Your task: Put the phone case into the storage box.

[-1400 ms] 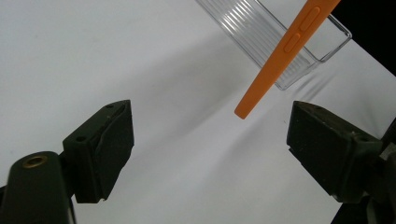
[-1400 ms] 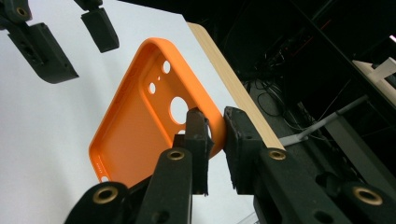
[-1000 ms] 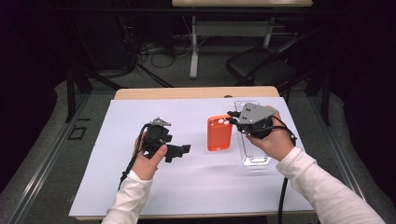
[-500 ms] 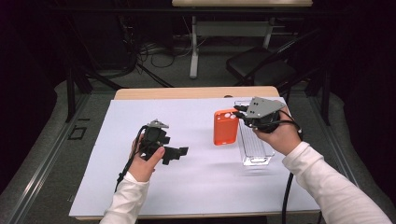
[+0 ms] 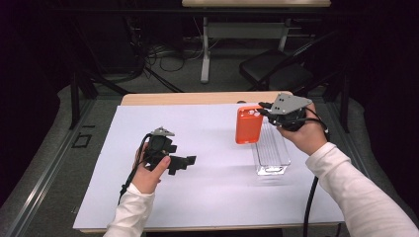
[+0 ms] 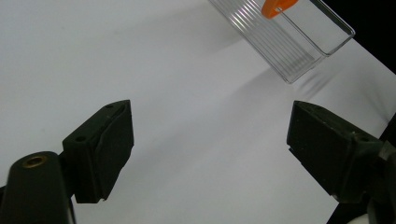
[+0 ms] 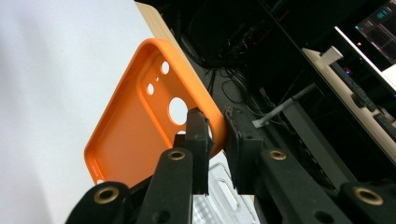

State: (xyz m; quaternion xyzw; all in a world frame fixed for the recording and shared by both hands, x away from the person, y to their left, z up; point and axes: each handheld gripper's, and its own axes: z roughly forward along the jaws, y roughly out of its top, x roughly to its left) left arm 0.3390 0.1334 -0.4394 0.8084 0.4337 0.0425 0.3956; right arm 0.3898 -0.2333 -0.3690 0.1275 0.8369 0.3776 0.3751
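An orange phone case (image 5: 248, 124) hangs upright in the air over the left wall of a clear plastic tray (image 5: 272, 153). My right gripper (image 5: 262, 109) is shut on the case's top right rim. In the right gripper view the jaws (image 7: 215, 126) pinch the rim of the orange case (image 7: 140, 135) near its camera holes. My left gripper (image 5: 185, 163) lies low over the white sheet at centre left, open with nothing between its fingers. The left gripper view has the open jaws (image 6: 210, 140) facing the clear tray (image 6: 285, 42) and a bit of the orange case (image 6: 275, 7).
A white sheet (image 5: 212, 187) covers most of the wooden table (image 5: 197, 98). Beyond the far edge stand a dark chair (image 5: 276, 74) and a table leg (image 5: 205, 54) among floor cables. Black cables trail from both grippers towards the near edge.
My right gripper has carried the orange case up and to the right, from beside the tray's left side to above it. The left gripper has stayed where it was.
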